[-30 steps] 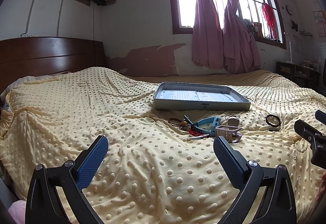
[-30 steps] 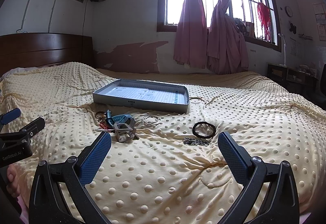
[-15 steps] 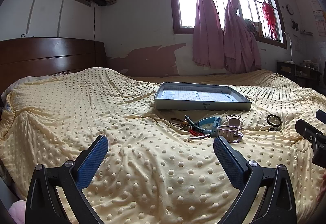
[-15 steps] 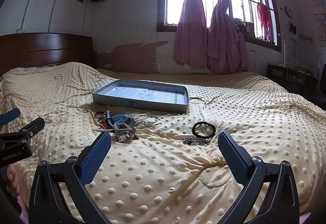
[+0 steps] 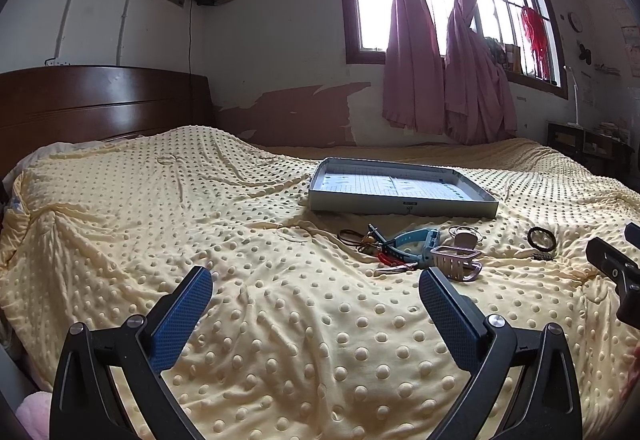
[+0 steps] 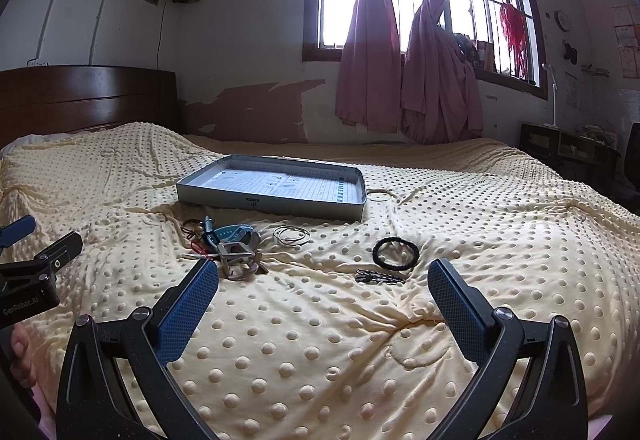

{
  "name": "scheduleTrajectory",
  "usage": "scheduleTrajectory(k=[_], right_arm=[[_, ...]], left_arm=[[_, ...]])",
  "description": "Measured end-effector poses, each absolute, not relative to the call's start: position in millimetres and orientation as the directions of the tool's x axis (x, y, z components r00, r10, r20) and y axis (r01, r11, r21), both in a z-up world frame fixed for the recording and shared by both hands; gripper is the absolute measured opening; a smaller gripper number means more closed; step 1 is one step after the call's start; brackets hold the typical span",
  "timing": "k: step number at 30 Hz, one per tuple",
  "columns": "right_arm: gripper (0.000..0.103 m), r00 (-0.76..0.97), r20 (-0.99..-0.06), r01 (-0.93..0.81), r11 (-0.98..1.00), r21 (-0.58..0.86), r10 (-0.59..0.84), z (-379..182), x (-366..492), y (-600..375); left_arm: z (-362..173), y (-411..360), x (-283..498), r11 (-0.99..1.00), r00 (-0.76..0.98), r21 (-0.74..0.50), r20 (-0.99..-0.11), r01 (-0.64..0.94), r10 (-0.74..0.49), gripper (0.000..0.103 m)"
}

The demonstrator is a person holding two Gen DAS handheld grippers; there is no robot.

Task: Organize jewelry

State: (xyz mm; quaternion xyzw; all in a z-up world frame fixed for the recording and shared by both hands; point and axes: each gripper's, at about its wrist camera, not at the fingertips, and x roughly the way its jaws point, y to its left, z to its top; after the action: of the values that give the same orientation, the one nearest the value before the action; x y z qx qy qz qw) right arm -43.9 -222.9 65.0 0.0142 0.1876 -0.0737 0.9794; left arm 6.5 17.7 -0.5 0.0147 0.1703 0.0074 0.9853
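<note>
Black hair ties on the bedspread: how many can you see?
1 clearly: the black hair tie lies alone on the bedspread, right of the jewelry pile. That pile's tangle may hide more.

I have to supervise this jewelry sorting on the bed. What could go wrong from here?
The pile beside the blue watch strap looks tangled, so one grab might drag neighbours along. The thin bangles lie flat on the soft dotted blanket, so a claw could pinch fabric instead. The tray sits on rumpled bedding and may tip when loaded.
</note>
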Motion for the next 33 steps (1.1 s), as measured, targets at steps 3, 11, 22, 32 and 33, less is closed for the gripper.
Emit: scheduleTrajectory(k=[3, 11, 22, 32, 33], right_arm=[[0.102, 0.918, -0.375, 0.143, 0.990, 0.003, -0.131, 64, -44, -221], [0.102, 0.925, -0.369, 0.087, 0.996, -0.032, -0.093, 76, -38, -218], [0.102, 0.928, -0.372, -0.020, 1.000, -0.001, 0.019, 100, 5, -216], [0.081, 0.906, -0.412, -0.085, 0.995, 0.054, 0.099, 93, 53, -209], [0.080, 0.903, -0.418, -0.088, 0.995, 0.055, 0.103, 92, 57, -209]], left_arm=[[0, 21, 9, 1.000, 0.938, 0.018, -0.346, -0.016, 0.022, 0.103], [7, 29, 27, 1.000, 0.926, -0.015, -0.377, 0.009, -0.014, 0.103], [28, 39, 77, 0.999, 0.922, -0.010, -0.385, 0.041, -0.042, 0.103], [20, 58, 115, 0.995, 0.896, -0.089, -0.436, 0.050, -0.084, 0.103], [18, 56, 117, 0.993, 0.891, -0.098, -0.443, 0.061, -0.098, 0.103]])
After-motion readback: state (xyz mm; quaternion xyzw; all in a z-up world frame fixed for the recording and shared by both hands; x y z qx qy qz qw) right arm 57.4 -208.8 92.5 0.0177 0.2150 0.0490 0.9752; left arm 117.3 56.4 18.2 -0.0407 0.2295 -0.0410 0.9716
